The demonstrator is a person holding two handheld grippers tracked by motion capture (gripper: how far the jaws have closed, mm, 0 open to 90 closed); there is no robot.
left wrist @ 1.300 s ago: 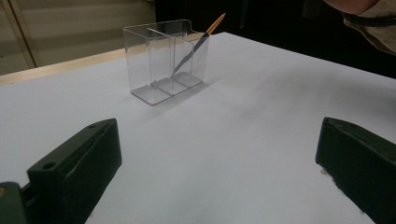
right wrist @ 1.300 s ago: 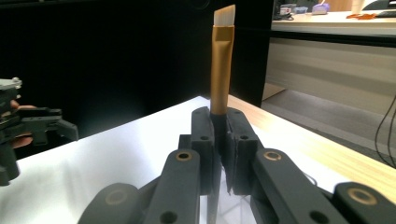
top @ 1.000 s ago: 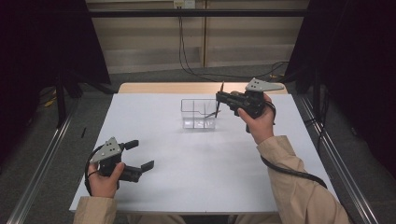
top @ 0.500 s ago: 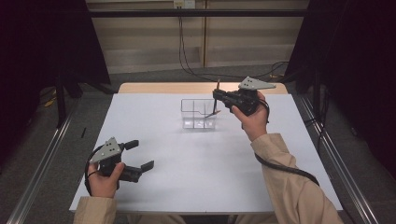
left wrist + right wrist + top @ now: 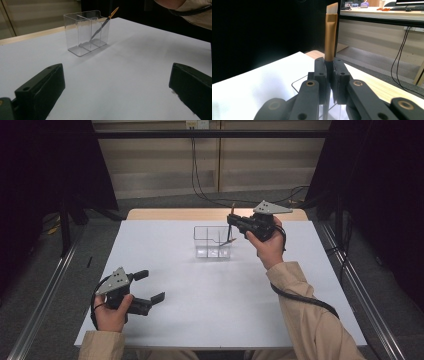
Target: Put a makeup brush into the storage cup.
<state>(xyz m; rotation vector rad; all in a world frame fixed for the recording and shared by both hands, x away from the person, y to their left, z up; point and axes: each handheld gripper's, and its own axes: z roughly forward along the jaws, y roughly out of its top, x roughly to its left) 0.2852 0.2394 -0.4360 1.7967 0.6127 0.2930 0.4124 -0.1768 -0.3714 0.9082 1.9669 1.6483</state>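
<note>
A clear plastic holder (image 5: 212, 242) with divided compartments stands at the back middle of the white table. My right gripper (image 5: 232, 221) hovers just right of it, shut on a slim brush (image 5: 230, 227) with a gold ferrule. The brush (image 5: 330, 35) stands nearly upright, white bristles up, between the pads of the right gripper (image 5: 329, 72). Its dark handle slants down into the holder (image 5: 87, 32), as the brush (image 5: 103, 23) shows from the left gripper view. At the front left, my left gripper (image 5: 150, 286) rests on the table, open and holding nothing, its jaws wide apart (image 5: 116, 87).
The white table top (image 5: 260, 310) lies bare between the two grippers. A wooden strip (image 5: 165, 214) runs along its back edge. Metal rails (image 5: 360, 295) flank the table, and cables hang against the back wall (image 5: 195, 165).
My right hand has shifted slightly left and up with the brush, turning it more upright over the holder. The left gripper has not moved.
</note>
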